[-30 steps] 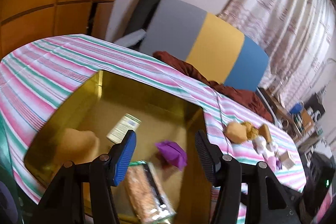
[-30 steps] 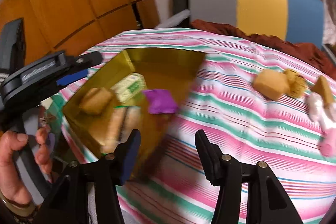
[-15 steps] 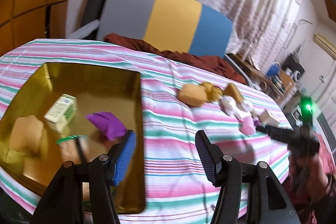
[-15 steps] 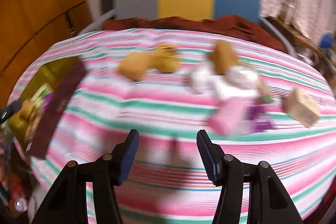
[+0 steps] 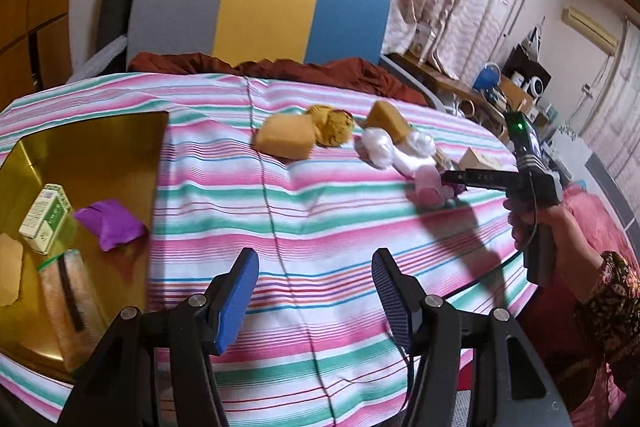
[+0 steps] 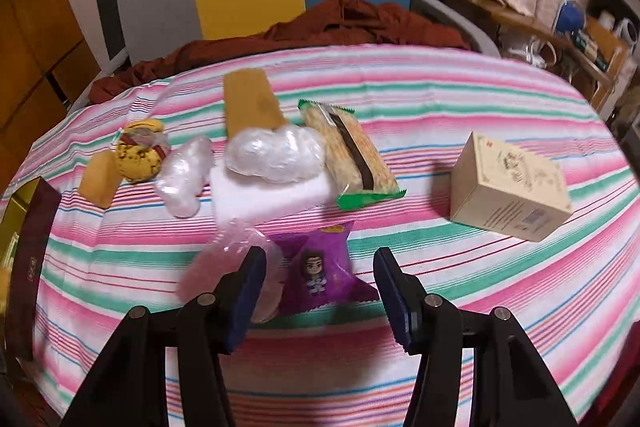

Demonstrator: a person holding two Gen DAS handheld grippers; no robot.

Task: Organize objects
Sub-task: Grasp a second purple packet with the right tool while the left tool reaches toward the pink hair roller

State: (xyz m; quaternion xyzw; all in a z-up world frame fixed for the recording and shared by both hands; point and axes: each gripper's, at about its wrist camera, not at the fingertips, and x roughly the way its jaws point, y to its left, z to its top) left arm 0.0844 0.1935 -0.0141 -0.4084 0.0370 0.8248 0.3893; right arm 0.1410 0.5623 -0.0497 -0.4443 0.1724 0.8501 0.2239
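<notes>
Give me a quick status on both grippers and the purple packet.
Left gripper open, empty. Right gripper open over purple packet, not gripping. Pink bag crowds its left finger.

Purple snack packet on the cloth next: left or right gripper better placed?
Right. The right gripper is open with the purple snack packet lying between its fingers. The left gripper is open over bare striped cloth, near the gold tray.

Warm indoor light, moderately bright. Strong fisheye curvature with black corners in both views. Shiny gold rectangular tray [image 5: 92, 147] reflects a yellow sheen. Dark shadow falls across the pink, green and white striped tablecloth [image 5: 320, 227]. Translucent pink plastic-wrapped packet [image 6: 236, 267] motion-blurred; backgrounds soft.
</notes>
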